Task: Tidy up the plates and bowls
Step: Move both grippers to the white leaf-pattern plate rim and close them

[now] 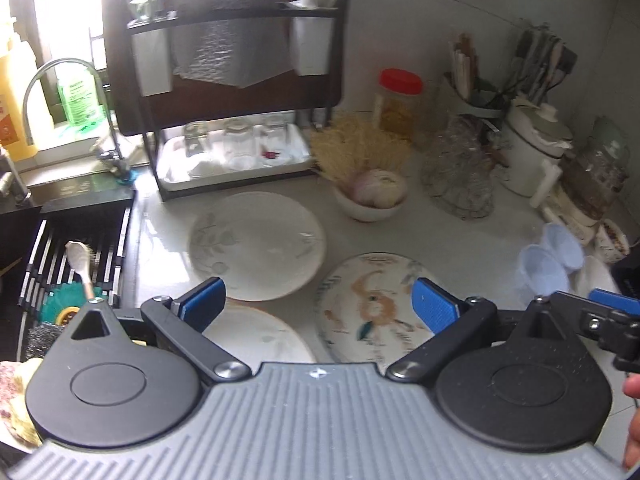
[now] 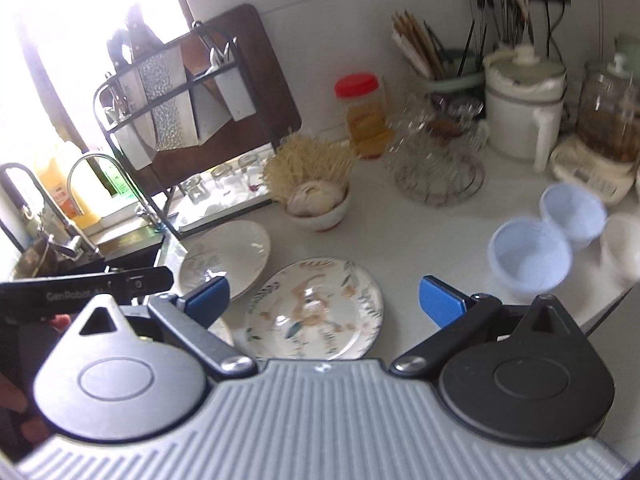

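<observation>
Nearest the sink edge of the counter (image 1: 460, 240) lies the pale leaf-print plate (image 1: 256, 246), flat, its near rim overlapping a second white plate (image 1: 256, 340) that shows only partly behind the left tool (image 1: 316, 304). That tool hangs above the plates with its blue pads spread wide and nothing between them. Just to the right of the pale plate, and close beside it, lies the plate with the orange pattern (image 2: 314, 308), also flat on the counter. The right tool (image 2: 324, 298) hovers over this plate, its pads likewise parted and empty. Behind the plates, toward the back wall, a white bowl (image 2: 318, 208) holds what looks like garlic or onion. Farther right, near the counter's right edge, two pale blue bowls (image 2: 530, 258) stand side by side and touching, with a white bowl (image 2: 622, 246) just beside them, partly cut off by the view.

Judging by this, the organizing has hardly begun: plates lie unstacked and bowls sit loose. The step in hand appears to be choosing a first plate. The next move would call for lowering one tool to a plate's rim, pinching the thin edge firmly, and lifting without dragging the overlapped plate below.
</observation>
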Demonstrator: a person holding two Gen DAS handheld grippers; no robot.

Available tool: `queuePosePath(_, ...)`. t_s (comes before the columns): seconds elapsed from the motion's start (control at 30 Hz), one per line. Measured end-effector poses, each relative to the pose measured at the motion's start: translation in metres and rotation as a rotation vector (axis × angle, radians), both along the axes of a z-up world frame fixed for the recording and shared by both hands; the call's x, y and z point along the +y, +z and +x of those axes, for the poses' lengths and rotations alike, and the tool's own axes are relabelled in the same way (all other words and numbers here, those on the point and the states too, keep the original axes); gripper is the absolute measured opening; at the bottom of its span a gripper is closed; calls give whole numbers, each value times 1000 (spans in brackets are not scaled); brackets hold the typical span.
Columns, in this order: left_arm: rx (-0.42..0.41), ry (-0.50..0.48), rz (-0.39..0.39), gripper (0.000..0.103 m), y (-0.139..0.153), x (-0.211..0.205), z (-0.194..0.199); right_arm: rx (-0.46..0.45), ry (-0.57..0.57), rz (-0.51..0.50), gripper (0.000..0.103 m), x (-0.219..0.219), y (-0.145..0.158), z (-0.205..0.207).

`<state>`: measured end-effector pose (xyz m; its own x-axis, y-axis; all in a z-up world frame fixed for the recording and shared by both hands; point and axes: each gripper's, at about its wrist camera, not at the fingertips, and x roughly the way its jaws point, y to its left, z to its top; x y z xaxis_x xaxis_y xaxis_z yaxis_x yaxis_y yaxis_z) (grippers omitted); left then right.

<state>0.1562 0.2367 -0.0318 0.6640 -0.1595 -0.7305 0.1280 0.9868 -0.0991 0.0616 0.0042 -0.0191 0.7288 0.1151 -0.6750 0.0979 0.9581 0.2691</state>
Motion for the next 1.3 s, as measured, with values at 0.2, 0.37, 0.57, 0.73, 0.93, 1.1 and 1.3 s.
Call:
queuePosePath(0.2,24,0,27,101,-26,54,14,46,-16,43,99,46,-25,13)
queuePosePath(0.37,62,25,56,101,-49,90,24,114,9,107,98,74,-48,19)
queuePosePath(0.57,166,13,22,101,-81,123,35,191,-2,174,89,93,-78,20)
queuePosePath(0.73,195,-13,19,99,-100,132,39,257,3,195,65,105,-103,26)
queuePosePath(0.93,212,-52,47,74,-120,134,45,305,-20,228,40,113,-139,36)
queuePosePath(1.1,273,-47,9,51,-141,146,55,303,-30,245,36,119,-152,41)
queuePosePath(1.3,297,-59,-13,33,-155,149,63,297,-28,215,25,126,-158,48)
